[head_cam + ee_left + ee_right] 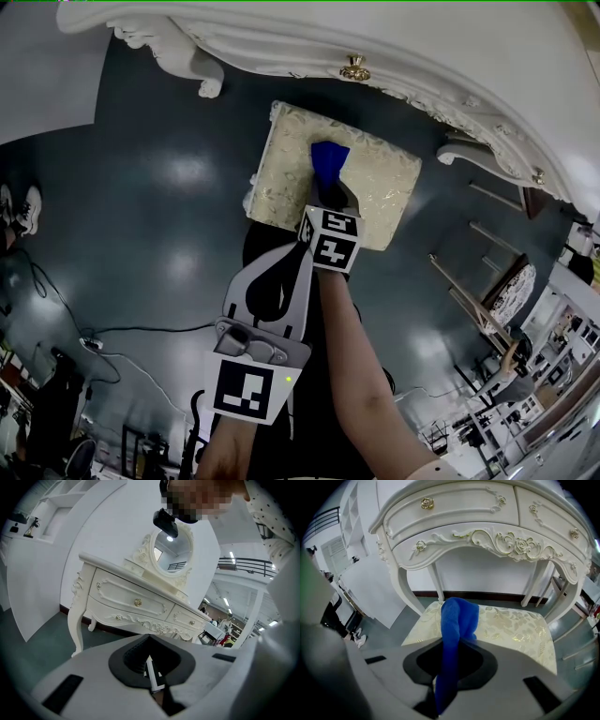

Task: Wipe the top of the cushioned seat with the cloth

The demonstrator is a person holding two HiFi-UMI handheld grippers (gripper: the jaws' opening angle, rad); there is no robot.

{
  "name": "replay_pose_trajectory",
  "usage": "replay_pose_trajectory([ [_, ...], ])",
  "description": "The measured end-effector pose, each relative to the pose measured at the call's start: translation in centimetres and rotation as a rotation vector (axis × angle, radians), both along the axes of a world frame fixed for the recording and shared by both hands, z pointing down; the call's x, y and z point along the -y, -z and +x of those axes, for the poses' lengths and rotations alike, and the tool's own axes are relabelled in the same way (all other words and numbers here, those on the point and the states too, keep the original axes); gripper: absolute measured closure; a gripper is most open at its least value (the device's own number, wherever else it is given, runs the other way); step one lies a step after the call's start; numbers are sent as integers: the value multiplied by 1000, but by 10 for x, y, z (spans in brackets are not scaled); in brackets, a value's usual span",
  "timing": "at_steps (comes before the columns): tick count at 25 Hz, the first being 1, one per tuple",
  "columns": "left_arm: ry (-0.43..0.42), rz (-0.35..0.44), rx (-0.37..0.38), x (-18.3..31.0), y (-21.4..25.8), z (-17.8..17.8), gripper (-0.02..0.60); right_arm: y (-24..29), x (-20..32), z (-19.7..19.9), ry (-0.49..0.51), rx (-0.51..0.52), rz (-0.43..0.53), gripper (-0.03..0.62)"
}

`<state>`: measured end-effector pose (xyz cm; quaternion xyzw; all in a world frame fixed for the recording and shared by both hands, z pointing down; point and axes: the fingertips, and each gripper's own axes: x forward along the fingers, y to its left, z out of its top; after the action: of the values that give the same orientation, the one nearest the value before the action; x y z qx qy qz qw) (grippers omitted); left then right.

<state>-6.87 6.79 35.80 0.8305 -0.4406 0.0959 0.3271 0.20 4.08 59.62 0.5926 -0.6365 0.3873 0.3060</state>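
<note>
The right gripper (335, 197) has its jaws clamped on the blue cloth (458, 618), draped just ahead of them onto the cushioned seat (520, 630). Mid-wipe, I'd judge; next, sweep it sideways over the unwiped fabric. The left gripper (151, 670) has its jaws together, empty.

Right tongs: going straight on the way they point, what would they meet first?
Probably the cream, gold-patterned cushioned seat, led by the blue cloth that the right tongs clamp; depth unclear.
</note>
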Motion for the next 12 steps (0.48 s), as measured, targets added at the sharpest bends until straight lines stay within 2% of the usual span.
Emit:
replay_pose_trajectory([
  [3,5,-1,0,-1,0,-2,583,-5,1,-6,40,2,13,530],
  [12,22,-1,3,1,-1,-8,583,-1,6,-24,57,22,9,530],
])
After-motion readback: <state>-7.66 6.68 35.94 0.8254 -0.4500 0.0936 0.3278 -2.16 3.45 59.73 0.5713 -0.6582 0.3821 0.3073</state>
